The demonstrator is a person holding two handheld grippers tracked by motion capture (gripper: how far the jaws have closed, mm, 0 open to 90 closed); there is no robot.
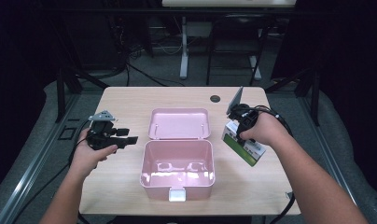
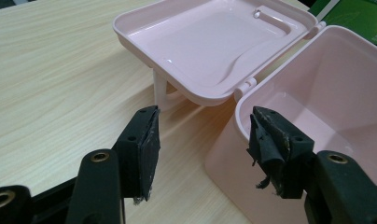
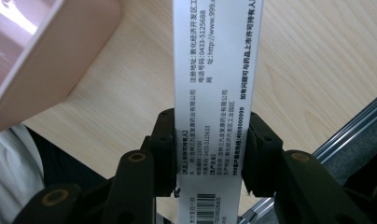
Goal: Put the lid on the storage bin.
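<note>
- The right gripper (image 1: 242,122) pinches a small white and green carton (image 1: 245,144) by its two broad faces; in the right gripper view the carton (image 3: 214,93) runs up between the two black pads, which press on either side of its white printed panel (small print and a barcode on it).
- In the high view the carton hangs tilted in the air near the right edge of the table (image 1: 126,100), its green lower end pointing toward the front right corner, just to the right of the pink box (image 1: 177,179).
- The pink box stands open in the middle of the table toward the front edge, with a white latch on its front wall and nothing inside that can be seen.
- Its lid (image 1: 179,123) is hinged back and lies open behind it, propped roughly level on a thin white leg, which the left gripper view shows under the lid (image 2: 210,46).
- The left gripper (image 1: 113,136) is held above the left side of the table, pointing toward the box, its jaws spread with nothing between them.
- In the left gripper view the worn pads (image 2: 149,149) stand well apart, the right-hand one close to the near corner of the box (image 2: 345,93), not touching it as far as can be told.
- A dark round hole (image 1: 215,98) sits near the back edge of the table, toward the right.
</note>
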